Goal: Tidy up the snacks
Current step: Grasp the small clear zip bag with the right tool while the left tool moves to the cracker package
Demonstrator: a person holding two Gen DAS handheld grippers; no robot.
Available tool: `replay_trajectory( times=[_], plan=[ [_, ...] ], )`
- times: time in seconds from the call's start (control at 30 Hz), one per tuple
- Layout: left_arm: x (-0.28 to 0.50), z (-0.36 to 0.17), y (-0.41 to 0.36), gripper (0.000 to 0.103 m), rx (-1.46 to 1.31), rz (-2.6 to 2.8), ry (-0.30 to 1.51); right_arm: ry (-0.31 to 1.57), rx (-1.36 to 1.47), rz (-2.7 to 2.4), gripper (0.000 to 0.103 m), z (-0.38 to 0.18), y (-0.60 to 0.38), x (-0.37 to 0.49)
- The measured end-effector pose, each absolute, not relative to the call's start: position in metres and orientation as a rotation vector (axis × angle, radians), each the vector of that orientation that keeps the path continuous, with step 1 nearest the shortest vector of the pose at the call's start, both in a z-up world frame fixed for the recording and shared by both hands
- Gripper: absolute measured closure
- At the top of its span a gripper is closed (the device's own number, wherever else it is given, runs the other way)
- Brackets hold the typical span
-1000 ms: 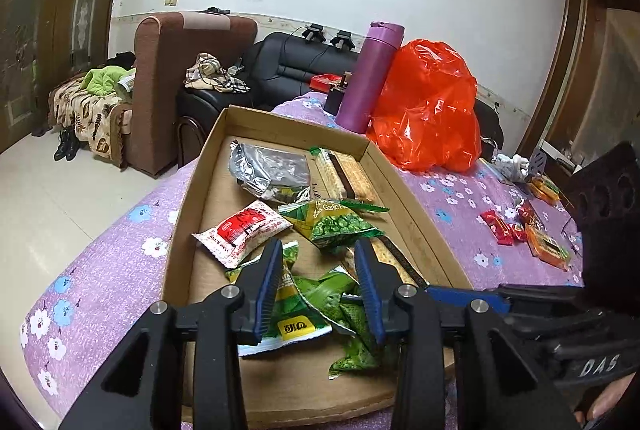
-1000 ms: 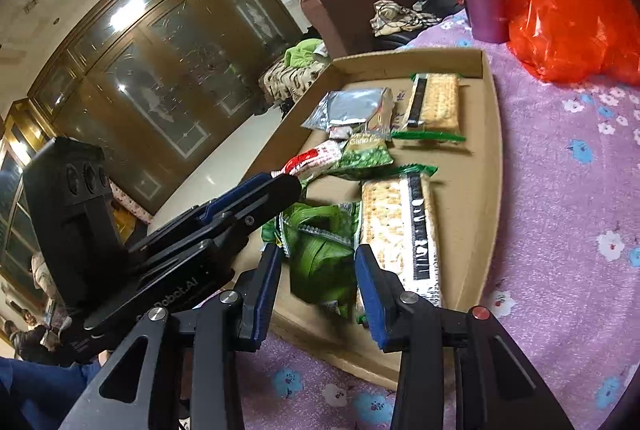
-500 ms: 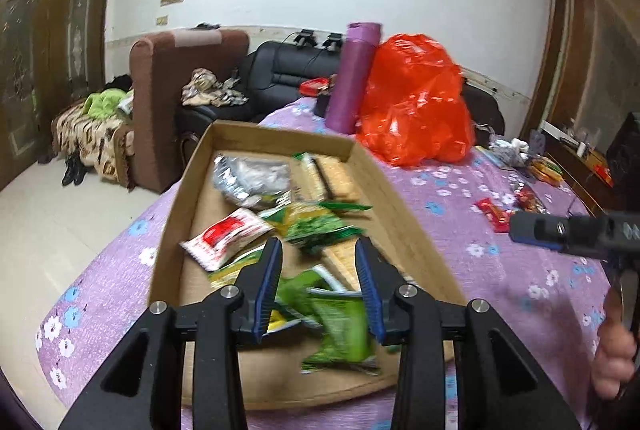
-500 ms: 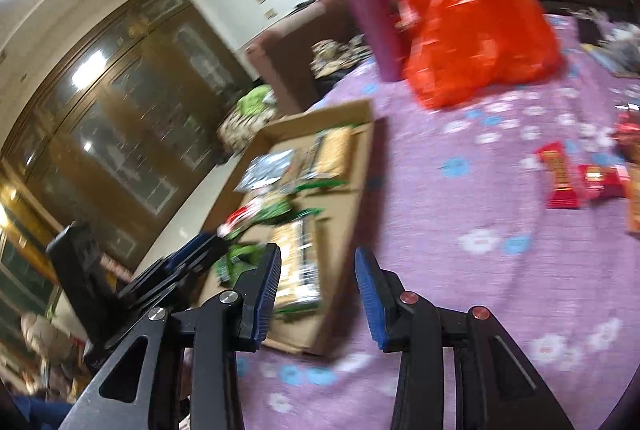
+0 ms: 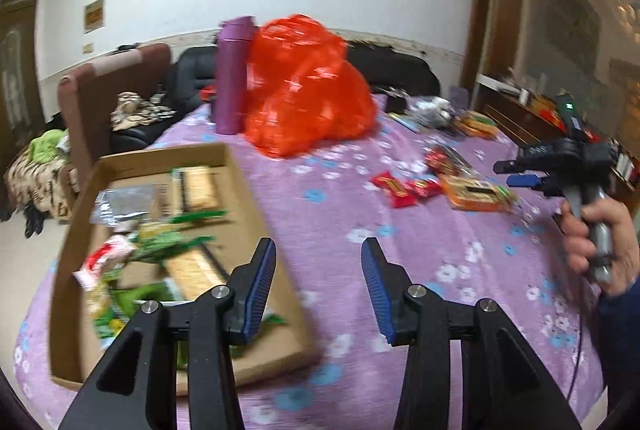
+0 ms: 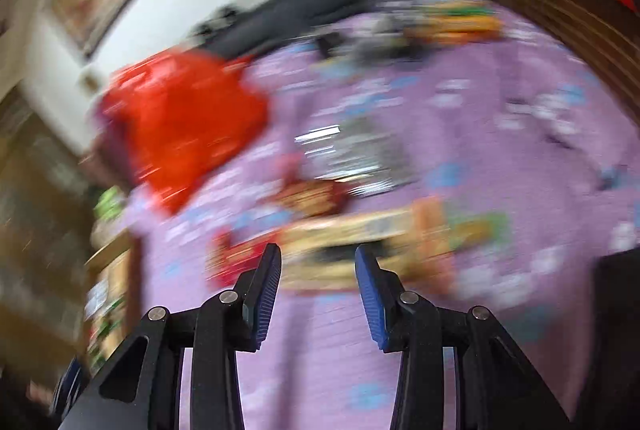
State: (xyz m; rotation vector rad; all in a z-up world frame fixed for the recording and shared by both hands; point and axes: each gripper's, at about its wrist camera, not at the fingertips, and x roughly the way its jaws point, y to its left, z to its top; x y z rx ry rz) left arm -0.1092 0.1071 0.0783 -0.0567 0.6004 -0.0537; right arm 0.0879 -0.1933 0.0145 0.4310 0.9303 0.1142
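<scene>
Left gripper (image 5: 318,286) hovers above the purple floral tablecloth (image 5: 420,242), blue-padded fingers spread apart, nothing between them. Near left sits the shallow brown cardboard tray (image 5: 256,198), holding a silver foil pouch (image 5: 124,200), cracker packs with dark stripes (image 5: 198,184), green snack bags (image 5: 168,246) and a red-and-white packet (image 5: 104,260); contents are motion-blurred. Behind the tray, far side, a tall purple bottle (image 5: 232,74) stands upright just beside a crumpled orange-red plastic bag (image 5: 308,86).

Right of the tray, well apart from it, loose snacks lie on the cloth: small red wrapped candies (image 5: 394,186) and an orange flat packet (image 5: 476,194). Right gripper (image 5: 524,174) is seen at the far right, held in the person's hand (image 5: 592,234), over that loose pile.

Right wrist view is heavily blurred: right gripper's fingers (image 6: 264,290) spread wide, empty, with an orange-yellow flat packet (image 6: 360,230) just beyond them and red wrappers (image 6: 228,254) to its left.
</scene>
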Motion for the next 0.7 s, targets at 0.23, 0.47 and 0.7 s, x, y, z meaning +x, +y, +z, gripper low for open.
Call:
replay_trajectory(
  times=[0.23,0.47,0.7],
  plan=[
    [-0.102,0.071,0.071,0.059,0.003,-0.115,0.630,0.978,0.411,-0.058,0.062,-0.013,-0.220,0.114],
    [-0.095,0.065,0.069,0.059,0.001,-0.106,0.658,1.000,0.411,0.217,0.060,-0.020,-0.182,0.107],
    [-0.086,0.063,0.077,0.059,-0.029,-0.079,0.693,1.127,0.456,0.756,0.059,-0.022,-0.110,0.077]
  ],
)
